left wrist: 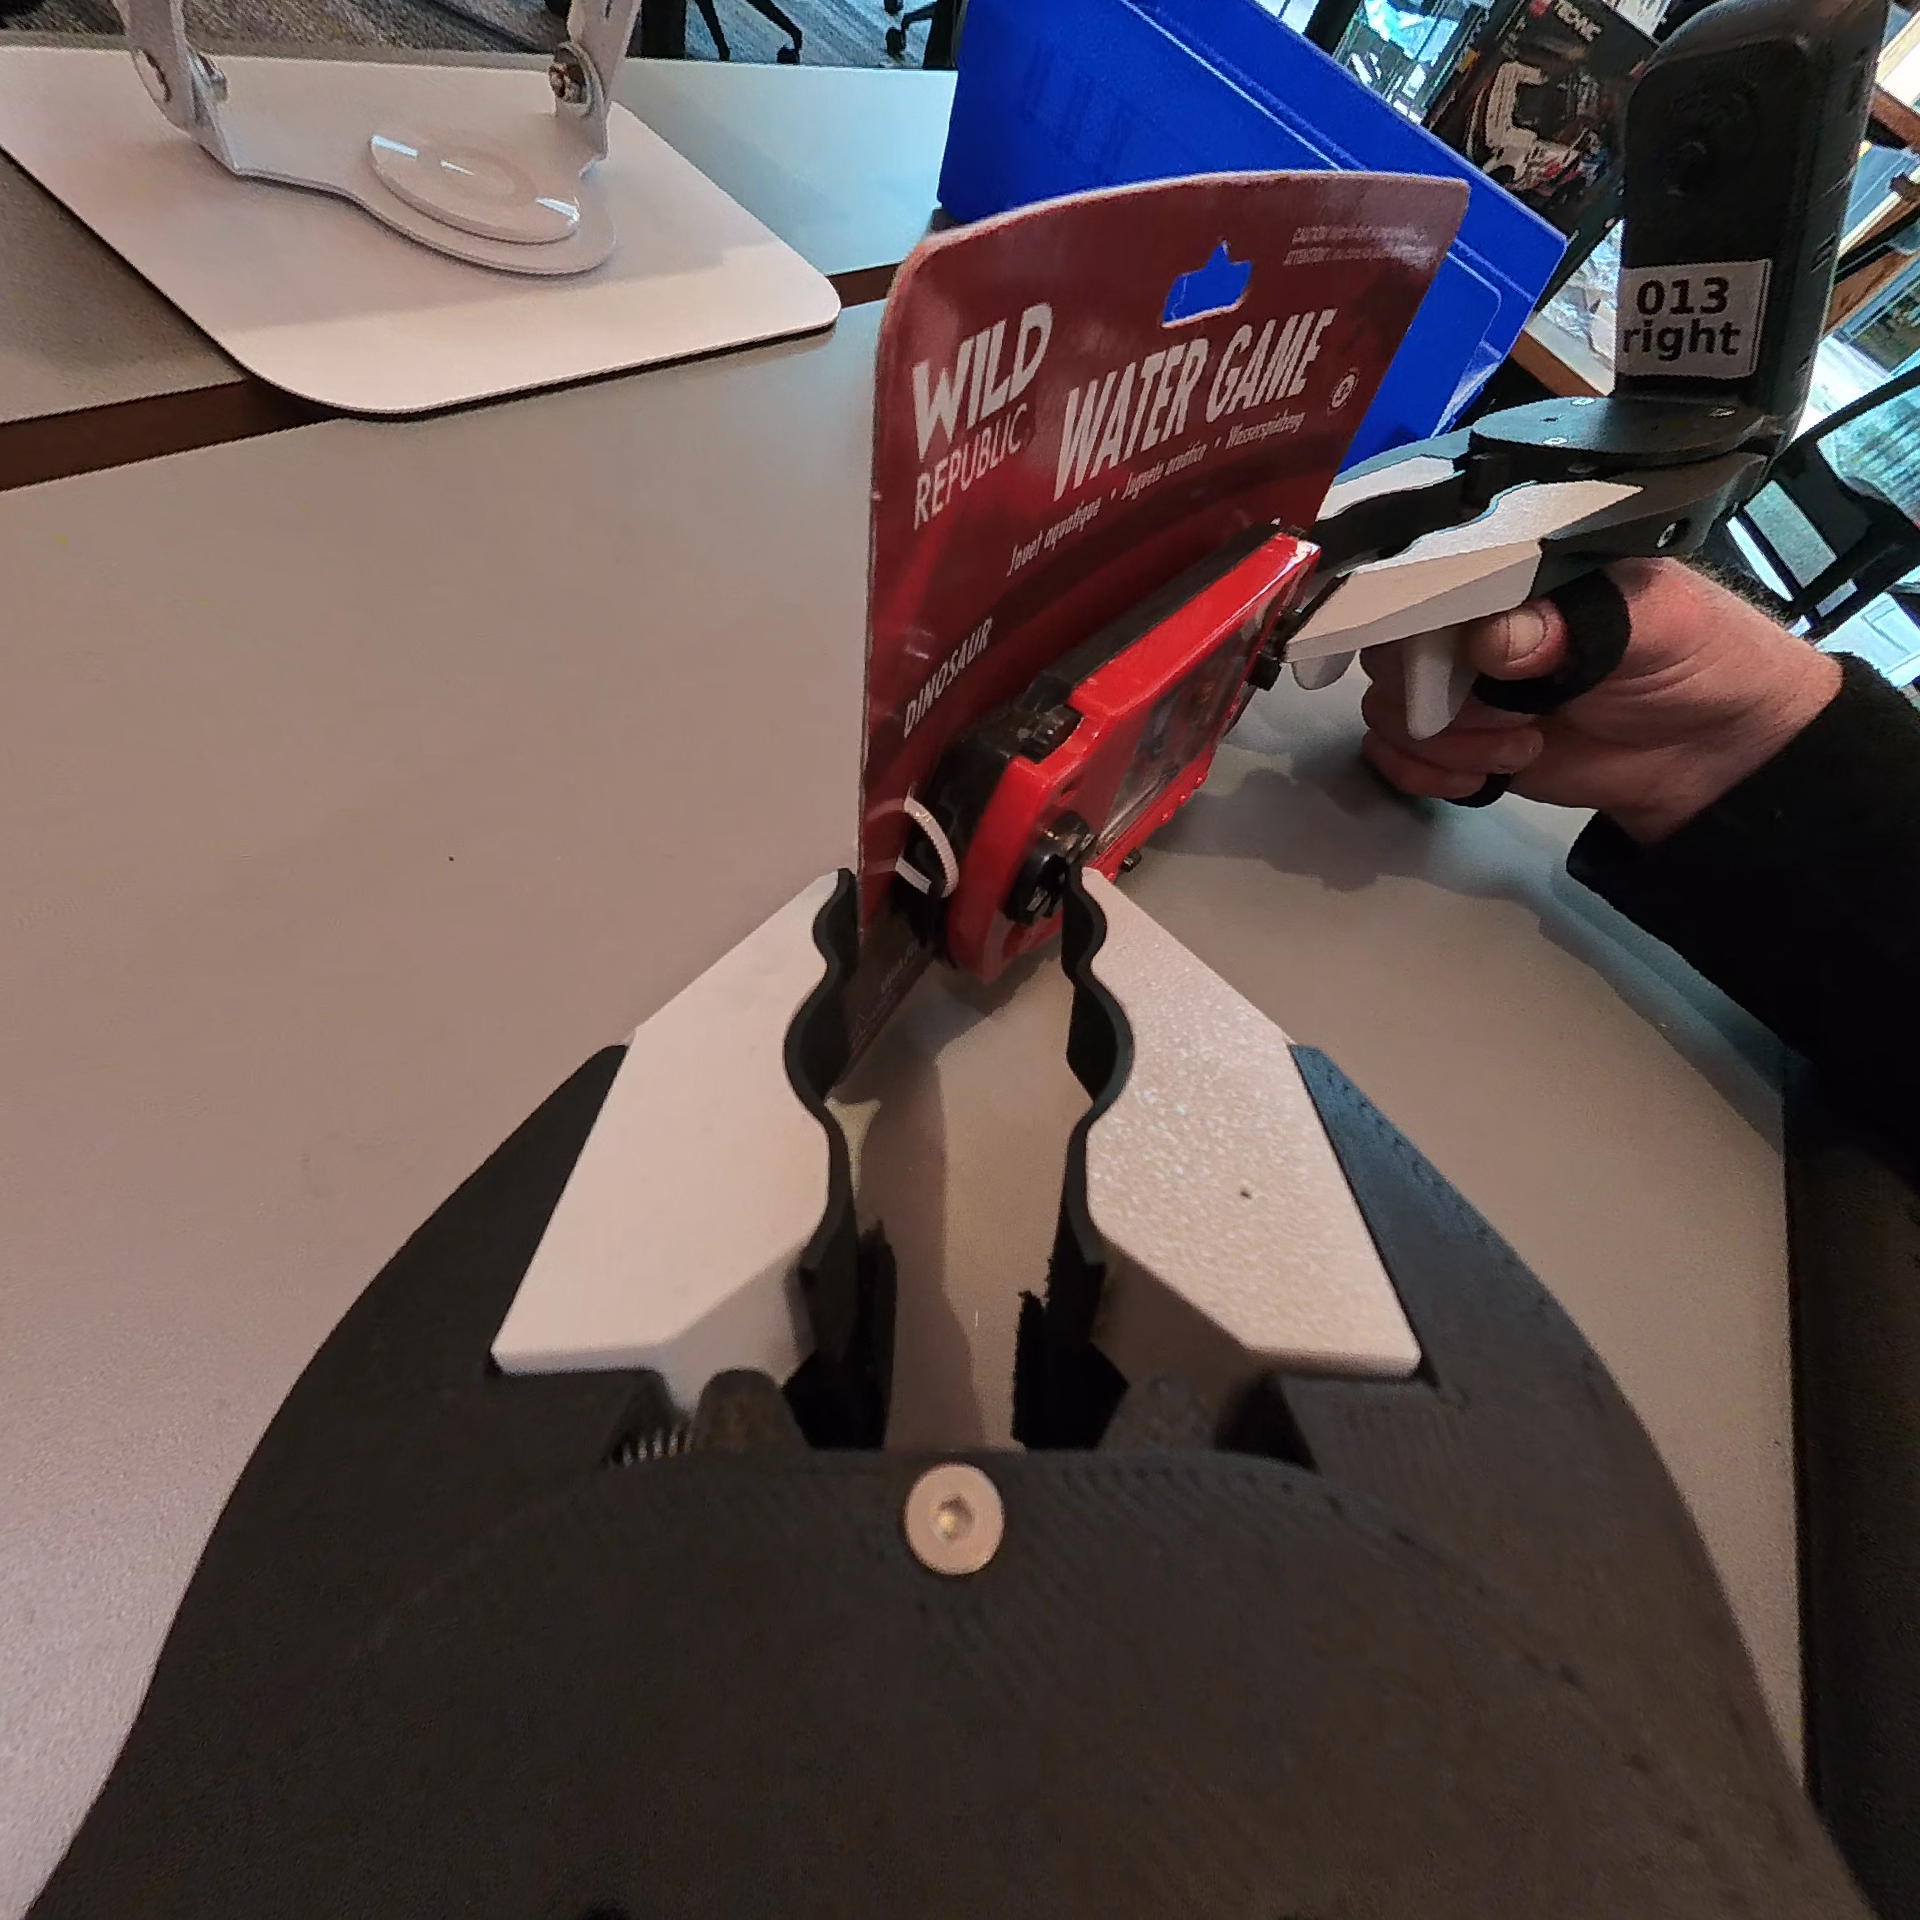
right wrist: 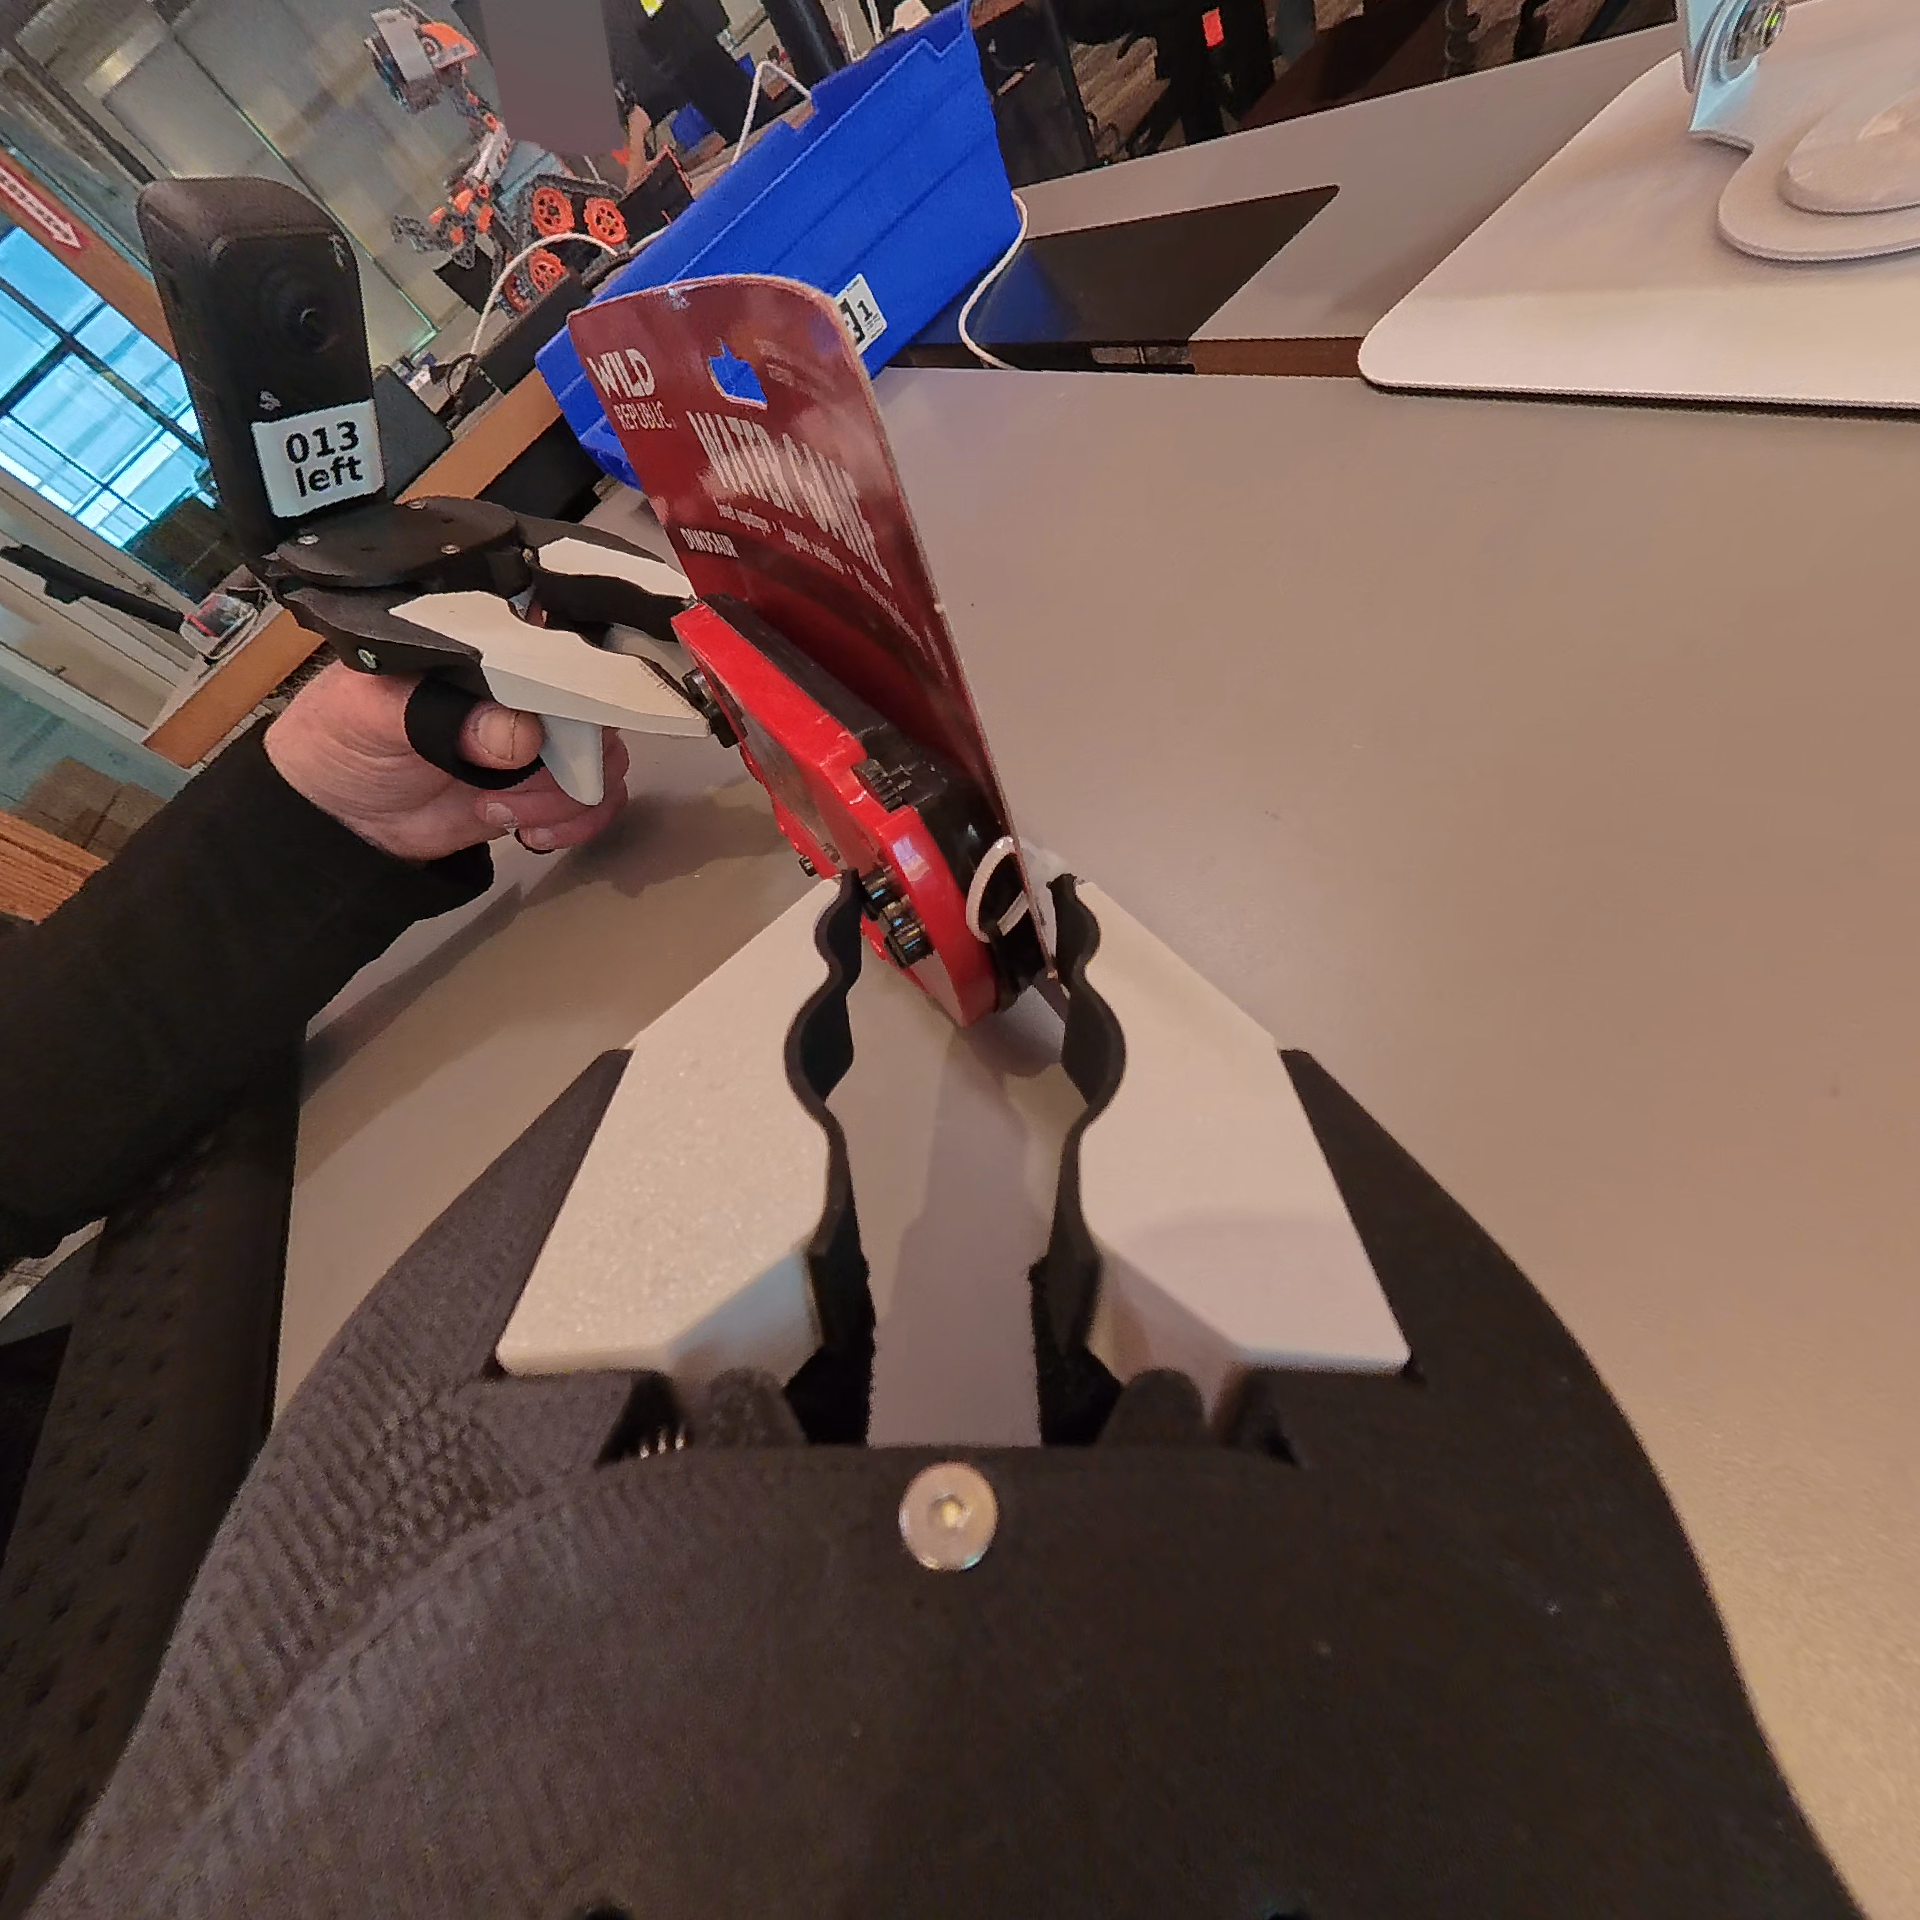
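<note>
The left tongs (left wrist: 961, 899) reach level over the grey counter (left wrist: 416, 727), narrowed onto one end of a red handheld toy (left wrist: 1132, 727) tied to its dark red backing card (left wrist: 1143, 416); one fingertip presses the card's back, the other the toy's front. The right tongs (right wrist: 956, 914) come in from the opposite side and pinch the other end the same way. Each is gripped by a hand (right wrist: 416, 758) in a dark sleeve, a finger through the trigger loop. The card stands upright, between them, just above the counter. One toy, one card, two tongs. Behind it sits one blue bin (left wrist: 1195, 114), and one white stand (left wrist: 416, 156) rests on a pale mat (left wrist: 623, 301).
</note>
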